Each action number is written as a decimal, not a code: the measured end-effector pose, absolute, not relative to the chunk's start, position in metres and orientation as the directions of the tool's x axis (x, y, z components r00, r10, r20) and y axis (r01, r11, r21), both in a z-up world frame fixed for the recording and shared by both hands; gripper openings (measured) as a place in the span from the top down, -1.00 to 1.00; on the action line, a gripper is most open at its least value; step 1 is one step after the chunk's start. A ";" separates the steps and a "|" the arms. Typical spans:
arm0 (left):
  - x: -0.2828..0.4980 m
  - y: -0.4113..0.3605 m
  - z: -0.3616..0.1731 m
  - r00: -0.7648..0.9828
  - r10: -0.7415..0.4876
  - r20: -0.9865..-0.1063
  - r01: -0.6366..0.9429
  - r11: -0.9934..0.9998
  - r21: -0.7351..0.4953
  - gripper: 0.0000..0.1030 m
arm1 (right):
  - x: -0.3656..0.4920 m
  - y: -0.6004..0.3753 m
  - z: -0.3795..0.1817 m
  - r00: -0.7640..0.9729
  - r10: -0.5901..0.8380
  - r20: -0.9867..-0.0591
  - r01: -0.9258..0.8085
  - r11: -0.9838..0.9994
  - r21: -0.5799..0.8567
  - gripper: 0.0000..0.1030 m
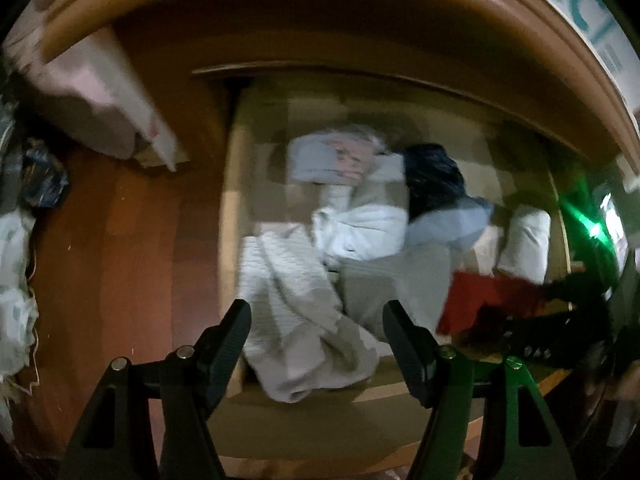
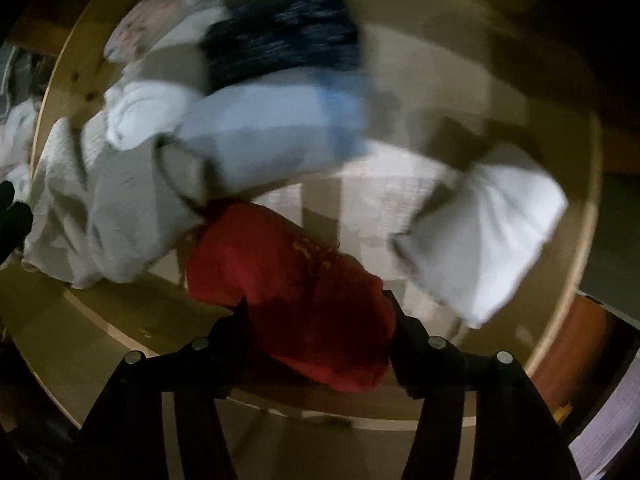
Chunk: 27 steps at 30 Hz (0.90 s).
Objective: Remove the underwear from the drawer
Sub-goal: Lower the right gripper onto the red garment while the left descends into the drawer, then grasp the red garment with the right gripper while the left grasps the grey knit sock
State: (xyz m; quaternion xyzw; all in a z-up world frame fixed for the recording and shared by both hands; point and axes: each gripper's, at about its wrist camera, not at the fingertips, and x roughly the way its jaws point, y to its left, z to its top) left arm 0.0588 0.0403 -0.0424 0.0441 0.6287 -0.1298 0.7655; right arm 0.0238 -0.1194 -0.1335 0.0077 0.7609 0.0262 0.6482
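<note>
Teal letters (image 1: 588, 12) on white surface at upper right, cut off and blurred; unreadable. Nothing else legible.

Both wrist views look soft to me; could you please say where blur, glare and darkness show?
Left wrist view: clothes in the drawer smeared by motion, a green flare at the right edge, dim warm light. Right wrist view: heavier blur on the red garment and white pieces, dark corners, curved fisheye drawer rim.

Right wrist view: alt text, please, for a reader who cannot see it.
The right gripper points down into an open wooden drawer, its two black fingers either side of a red garment. Pale garments and a dark one lie beyond; the picture is blurred.
</note>
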 end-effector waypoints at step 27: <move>0.082 -0.061 -0.103 -0.022 0.062 -0.998 0.488 0.872 0.043 -0.36 | -0.010 -0.205 -0.082 0.109 0.218 -0.970 0.112 0.967 0.230 -0.06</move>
